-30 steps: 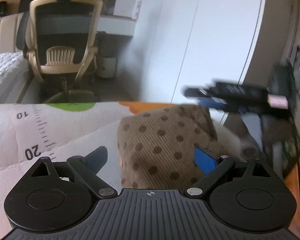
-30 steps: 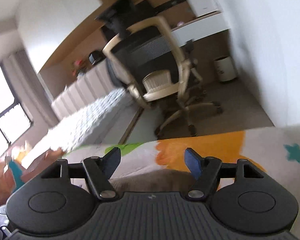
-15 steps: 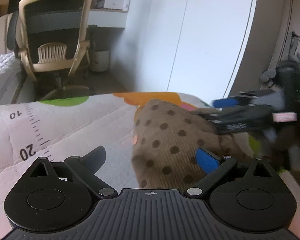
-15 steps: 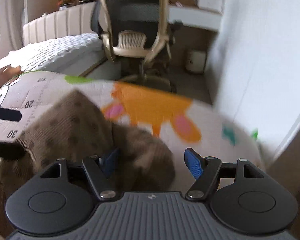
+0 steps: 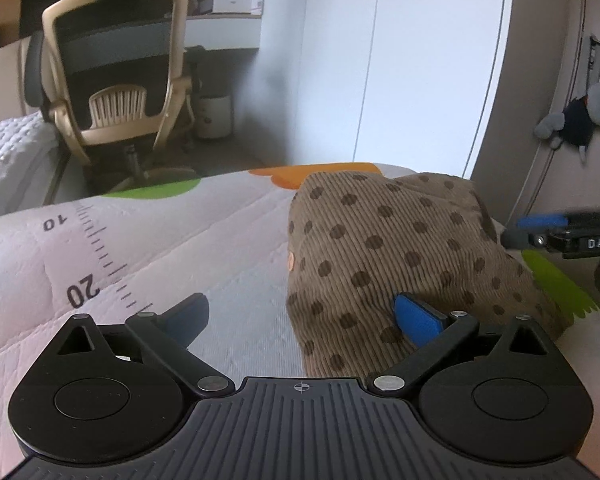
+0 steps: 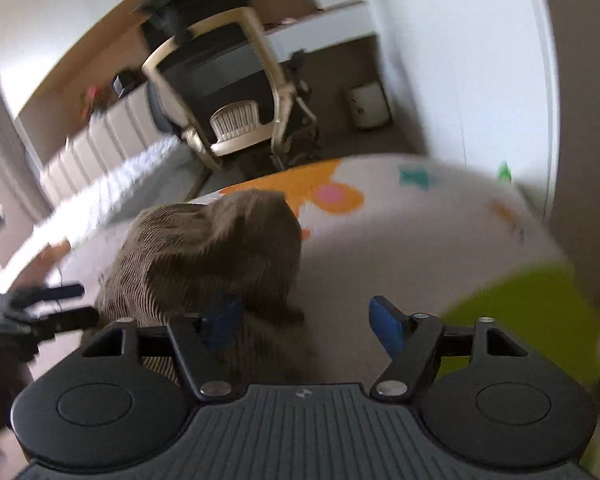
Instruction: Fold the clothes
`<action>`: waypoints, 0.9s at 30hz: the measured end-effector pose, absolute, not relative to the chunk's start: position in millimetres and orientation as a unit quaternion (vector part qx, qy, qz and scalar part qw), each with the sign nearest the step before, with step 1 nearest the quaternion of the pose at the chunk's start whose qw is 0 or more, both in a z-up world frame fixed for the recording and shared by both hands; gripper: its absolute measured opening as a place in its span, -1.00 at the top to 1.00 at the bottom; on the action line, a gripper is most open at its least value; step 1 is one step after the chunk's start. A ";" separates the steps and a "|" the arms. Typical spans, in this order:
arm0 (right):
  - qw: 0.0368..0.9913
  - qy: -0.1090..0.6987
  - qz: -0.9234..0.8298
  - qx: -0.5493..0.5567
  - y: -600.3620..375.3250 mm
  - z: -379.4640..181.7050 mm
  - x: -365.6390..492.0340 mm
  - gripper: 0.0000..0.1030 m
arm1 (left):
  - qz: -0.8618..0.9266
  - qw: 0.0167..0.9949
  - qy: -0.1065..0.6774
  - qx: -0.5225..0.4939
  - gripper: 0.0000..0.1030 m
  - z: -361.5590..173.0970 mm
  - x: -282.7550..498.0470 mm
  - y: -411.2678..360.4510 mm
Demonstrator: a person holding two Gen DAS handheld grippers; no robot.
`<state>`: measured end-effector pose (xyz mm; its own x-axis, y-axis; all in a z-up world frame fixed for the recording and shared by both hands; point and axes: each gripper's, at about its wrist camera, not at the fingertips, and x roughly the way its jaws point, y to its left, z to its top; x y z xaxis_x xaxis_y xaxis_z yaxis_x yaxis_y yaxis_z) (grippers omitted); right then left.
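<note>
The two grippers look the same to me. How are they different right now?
The left gripper has one blue fingertip over the spotted brown garment, the other over bare mat. The right gripper sits at the garment's other side. The left view is sharp; the right view is blurred. Both are open and hold nothing.

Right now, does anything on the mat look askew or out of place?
The brown dotted garment lies humped and rumpled on the printed mat, not flat or squared. Both claws, left and right, are open, gripping nothing.
</note>
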<state>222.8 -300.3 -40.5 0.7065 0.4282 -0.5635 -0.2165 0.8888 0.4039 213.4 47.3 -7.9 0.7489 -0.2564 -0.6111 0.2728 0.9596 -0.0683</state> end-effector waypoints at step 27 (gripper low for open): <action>0.886 0.311 0.283 0.193 -262.6 -8.5 142.7 0.84 | -0.181 0.911 0.230 0.291 -0.98 -39.9 121.0 -34.9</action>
<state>142.7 -262.6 -8.5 0.6458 0.6219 -0.4429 -0.3820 0.7655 0.5178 121.0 -34.9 -39.9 0.8287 -0.1954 -0.5244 0.4630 0.7658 0.4463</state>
